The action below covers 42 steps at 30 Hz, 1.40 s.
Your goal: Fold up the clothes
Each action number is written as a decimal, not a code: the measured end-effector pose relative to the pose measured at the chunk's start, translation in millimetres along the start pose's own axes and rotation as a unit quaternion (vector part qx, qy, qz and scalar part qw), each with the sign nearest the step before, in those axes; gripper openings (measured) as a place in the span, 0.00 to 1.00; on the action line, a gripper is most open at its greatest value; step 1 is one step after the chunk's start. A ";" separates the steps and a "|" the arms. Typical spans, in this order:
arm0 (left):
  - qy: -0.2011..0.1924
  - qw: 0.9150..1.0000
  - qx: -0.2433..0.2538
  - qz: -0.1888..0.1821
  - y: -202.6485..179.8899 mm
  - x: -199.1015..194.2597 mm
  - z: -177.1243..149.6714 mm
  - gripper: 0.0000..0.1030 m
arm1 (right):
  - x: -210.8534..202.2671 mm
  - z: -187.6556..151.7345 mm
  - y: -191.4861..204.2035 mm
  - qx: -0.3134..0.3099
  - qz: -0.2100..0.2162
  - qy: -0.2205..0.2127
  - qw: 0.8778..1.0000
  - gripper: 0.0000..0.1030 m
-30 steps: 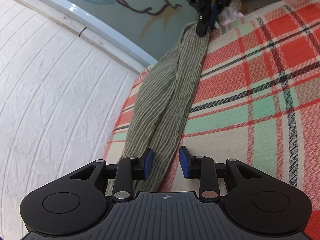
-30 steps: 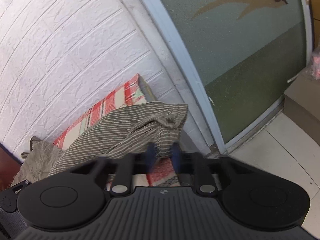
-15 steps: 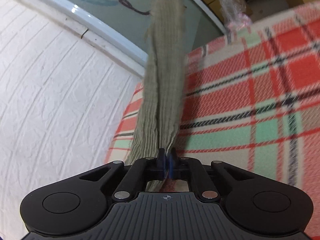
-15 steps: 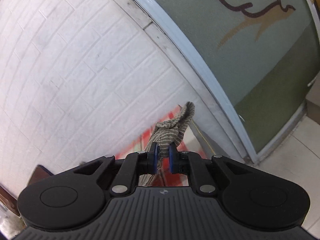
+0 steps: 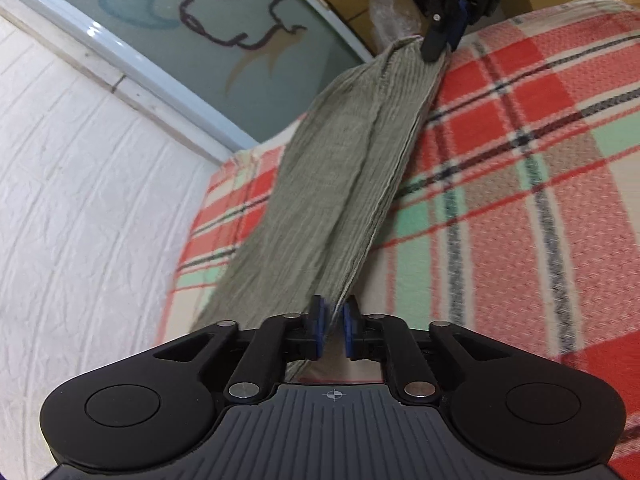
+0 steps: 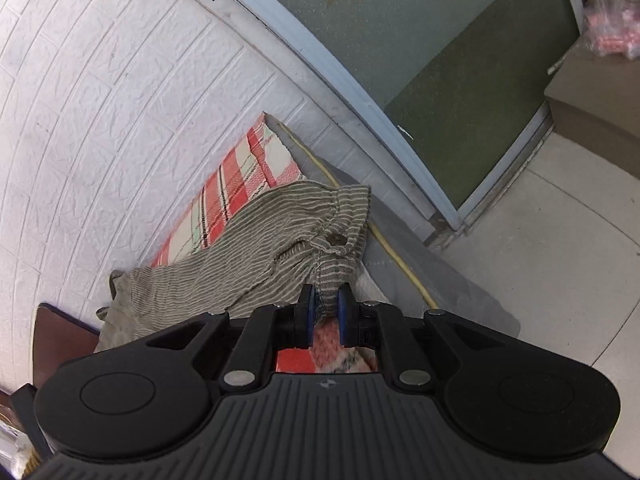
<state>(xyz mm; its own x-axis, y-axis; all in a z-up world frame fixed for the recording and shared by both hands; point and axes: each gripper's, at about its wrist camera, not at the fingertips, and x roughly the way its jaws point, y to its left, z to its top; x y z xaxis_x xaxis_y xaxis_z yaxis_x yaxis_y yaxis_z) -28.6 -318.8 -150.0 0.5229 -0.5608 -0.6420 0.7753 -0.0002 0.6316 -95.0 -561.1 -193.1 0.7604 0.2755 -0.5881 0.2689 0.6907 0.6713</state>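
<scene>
Both tongs, apparently, narrowly parted around striped garment.

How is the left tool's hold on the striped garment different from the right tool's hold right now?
The right tool pinches a bunched end of the striped garment near its button, pads pressing the cloth. The left tool has just been opening: its pads stand apart, with only a thin edge of the garment between them. The right tool's gap is packed with cloth; the left tool's gap is mostly bare. Both have blue pads.
</scene>
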 end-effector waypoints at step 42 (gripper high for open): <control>0.183 0.795 -0.577 0.044 245.5 111.0 -81.2 0.00 | 43.0 56.7 27.3 -0.103 -0.073 -0.047 0.991 0.53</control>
<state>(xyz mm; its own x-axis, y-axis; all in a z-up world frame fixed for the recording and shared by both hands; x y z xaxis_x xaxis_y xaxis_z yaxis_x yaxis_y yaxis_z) 248.6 -313.8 -101.5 0.4969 -0.2392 -0.8342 0.4282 0.9037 -0.0040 -21.5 -568.3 -174.5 0.7769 0.1057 -0.6207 0.2606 0.8434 0.4698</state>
